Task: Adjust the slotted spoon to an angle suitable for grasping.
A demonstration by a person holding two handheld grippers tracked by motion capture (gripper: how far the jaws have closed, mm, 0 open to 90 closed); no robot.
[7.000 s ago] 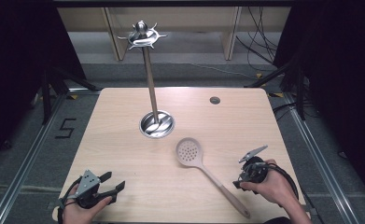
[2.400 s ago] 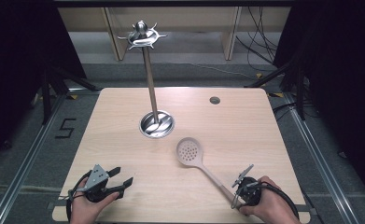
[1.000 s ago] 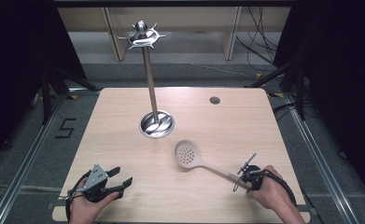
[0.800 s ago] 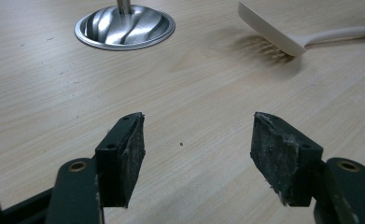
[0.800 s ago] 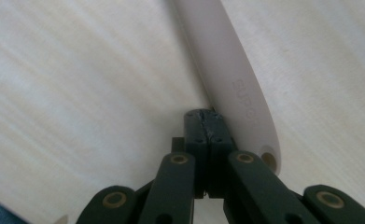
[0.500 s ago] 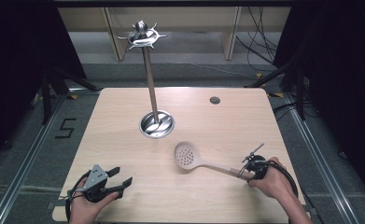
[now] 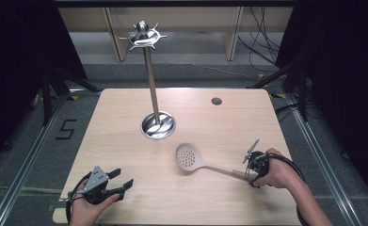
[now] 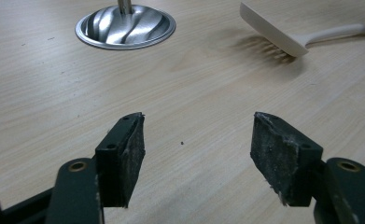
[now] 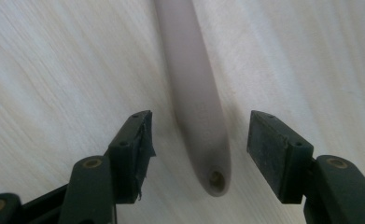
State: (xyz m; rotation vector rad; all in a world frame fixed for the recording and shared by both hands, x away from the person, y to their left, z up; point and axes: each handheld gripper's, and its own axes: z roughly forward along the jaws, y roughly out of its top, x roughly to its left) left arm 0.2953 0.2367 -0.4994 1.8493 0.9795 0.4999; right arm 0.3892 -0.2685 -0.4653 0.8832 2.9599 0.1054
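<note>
One slotted spoon (image 7: 205, 161) lies flat on the table (image 7: 125, 141), and we take the metal stand (image 7: 157, 123) as our landmark. The spoon's perforated bowl sits just in front of the stand's round base, toward our right; its long axis runs from there away from the stand, the handle end pointing at our right gripper (image 7: 252, 162). That gripper's jaws have just been opening and now stand apart, either side of the handle tip, not pressing it. Our left gripper (image 7: 118, 183), well away from the stand, is spread wide with nothing between.
</note>
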